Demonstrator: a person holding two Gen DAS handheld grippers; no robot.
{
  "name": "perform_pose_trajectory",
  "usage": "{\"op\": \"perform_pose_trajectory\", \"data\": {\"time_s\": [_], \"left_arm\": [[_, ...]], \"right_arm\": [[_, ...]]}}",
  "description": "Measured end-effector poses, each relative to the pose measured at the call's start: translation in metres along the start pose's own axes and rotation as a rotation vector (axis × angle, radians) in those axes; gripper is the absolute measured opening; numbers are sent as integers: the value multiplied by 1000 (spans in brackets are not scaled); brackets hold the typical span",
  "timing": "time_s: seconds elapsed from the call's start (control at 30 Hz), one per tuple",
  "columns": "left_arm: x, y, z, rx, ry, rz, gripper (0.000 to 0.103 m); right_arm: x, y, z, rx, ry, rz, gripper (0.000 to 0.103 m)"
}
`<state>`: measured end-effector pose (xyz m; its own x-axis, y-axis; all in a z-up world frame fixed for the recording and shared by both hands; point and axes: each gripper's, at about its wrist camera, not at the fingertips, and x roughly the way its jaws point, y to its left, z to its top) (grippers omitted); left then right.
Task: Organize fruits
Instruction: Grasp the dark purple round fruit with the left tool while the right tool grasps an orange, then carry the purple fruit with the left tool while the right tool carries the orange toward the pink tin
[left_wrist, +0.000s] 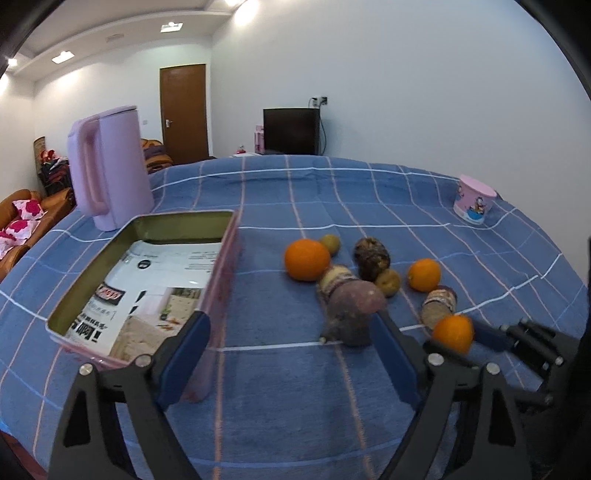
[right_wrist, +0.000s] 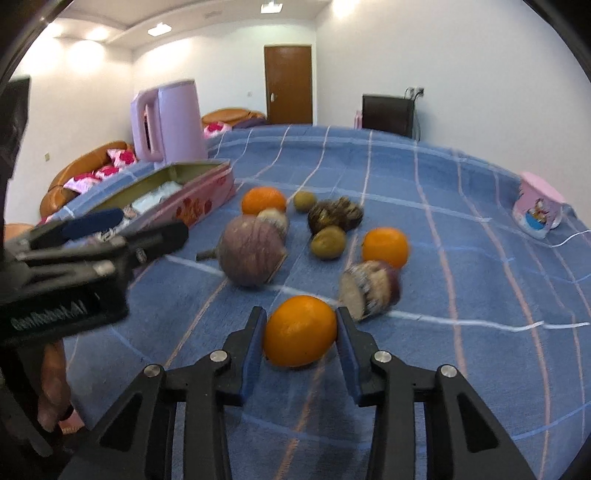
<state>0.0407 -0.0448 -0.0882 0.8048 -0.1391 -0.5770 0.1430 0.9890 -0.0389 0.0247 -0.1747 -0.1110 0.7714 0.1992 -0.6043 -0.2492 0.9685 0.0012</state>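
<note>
Several fruits lie on the blue checked cloth: oranges (left_wrist: 306, 259) (left_wrist: 424, 275), a big purple round one (left_wrist: 354, 314), a dark spiky one (left_wrist: 371, 257), small brown ones (left_wrist: 388, 282). My right gripper (right_wrist: 300, 332) is shut on an orange (right_wrist: 300, 331), which also shows in the left wrist view (left_wrist: 453, 332). My left gripper (left_wrist: 291, 343) is open and empty, its right finger beside the purple fruit, its left finger at the edge of a pink tin box (left_wrist: 221, 288) lined with printed paper.
A lilac jug (left_wrist: 110, 170) stands behind the tin box. A pink cup (left_wrist: 473, 199) stands at the far right near the cloth's edge. A halved purple fruit (right_wrist: 369, 288) lies just right of the held orange. Sofas sit beyond the left edge.
</note>
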Motion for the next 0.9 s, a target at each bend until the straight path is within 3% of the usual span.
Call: {"op": "perform_pose_trajectory", "data": {"time_s": [0.2, 0.37, 0.6, 0.67, 0.73, 0.9], "left_arm": [[8, -21, 8, 43, 9, -36, 89], [28, -34, 15, 62, 55, -57, 81], [53, -43, 16, 71, 151, -96, 73], [55, -44, 15, 73, 159, -97, 60], [57, -43, 14, 67, 174, -107, 53], [55, -43, 11, 77, 157, -107, 51]], "right_arm": [[-9, -28, 9, 48, -54, -101, 39], [-5, -42, 9, 85, -51, -140, 39], [-6, -50, 7, 114, -60, -111, 39], [-5, -50, 7, 115, -58, -104, 39], [-5, -48, 6, 106, -60, -103, 40], [-5, -47, 6, 95, -63, -102, 40]]}}
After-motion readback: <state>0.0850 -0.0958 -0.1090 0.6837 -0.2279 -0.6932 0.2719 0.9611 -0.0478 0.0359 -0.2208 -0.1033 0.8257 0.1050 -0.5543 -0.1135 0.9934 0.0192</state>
